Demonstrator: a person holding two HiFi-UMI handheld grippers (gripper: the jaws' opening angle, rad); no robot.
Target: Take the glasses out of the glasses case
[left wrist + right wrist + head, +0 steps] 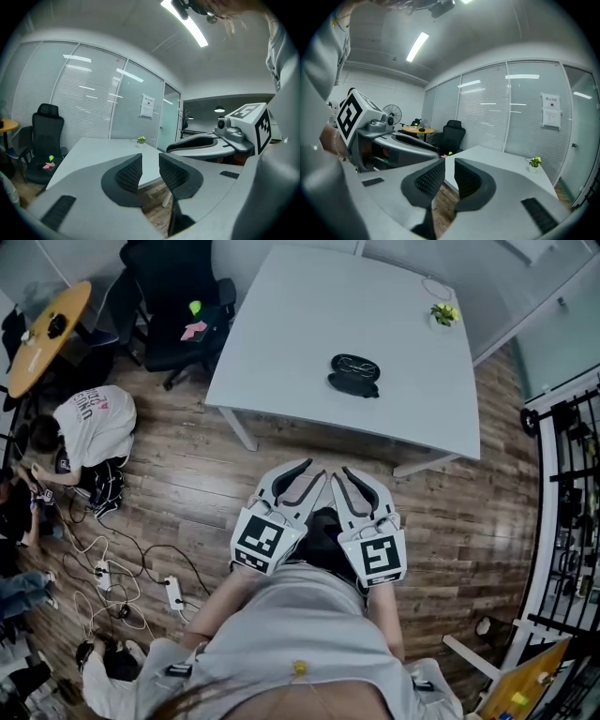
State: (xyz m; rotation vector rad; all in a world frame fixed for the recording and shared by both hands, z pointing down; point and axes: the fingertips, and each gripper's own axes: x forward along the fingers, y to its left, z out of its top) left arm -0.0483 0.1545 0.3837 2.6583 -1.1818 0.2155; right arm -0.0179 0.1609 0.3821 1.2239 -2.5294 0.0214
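A black glasses case (353, 374) lies open on the white table (281, 343), near its middle. Inside its far half a dark glasses outline shows; detail is too small to tell more. Both grippers hover over the wooden floor, well short of the table's near edge. My left gripper (302, 474) (150, 161) and my right gripper (354, 474) (449, 168) are side by side and point at the table. Each has a narrow gap between its pads with nothing in it. Neither gripper view shows the case, only the tabletop (93, 150) (497, 159).
A small potted plant (443, 314) sits on the table's far right corner. A black office chair (178, 306) stands left of the table. A person (89, 427) crouches at the left among cables and power strips (141, 587). A black rack (572, 484) lines the right.
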